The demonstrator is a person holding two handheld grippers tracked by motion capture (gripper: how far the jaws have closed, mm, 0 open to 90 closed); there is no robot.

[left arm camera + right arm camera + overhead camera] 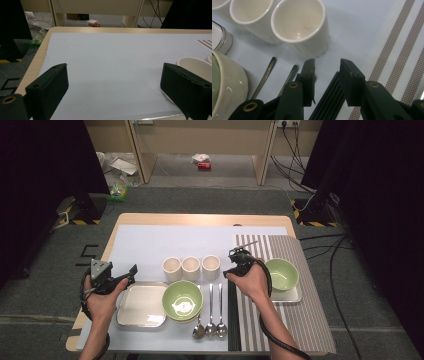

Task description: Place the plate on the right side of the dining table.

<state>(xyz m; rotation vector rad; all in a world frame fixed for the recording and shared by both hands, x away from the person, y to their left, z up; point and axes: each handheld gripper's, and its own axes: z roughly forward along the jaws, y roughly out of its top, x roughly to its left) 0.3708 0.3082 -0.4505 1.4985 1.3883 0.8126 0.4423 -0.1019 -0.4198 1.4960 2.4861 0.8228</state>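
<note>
R tool (239, 256) half spread, nothing pinched, hovering over desk by rightmost cup (211, 267), above spoon handles (219, 296). L tool (131, 271) wide apart, empty. Cups, green bowl (182, 300) all empty.

No readable txt, labels or nos. on anything on the table or floor.

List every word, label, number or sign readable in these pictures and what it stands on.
No text can be read.
Small red packet on the floor: any print is too small and blurred.
Black mark on the grey carpet: no clear character.
</note>
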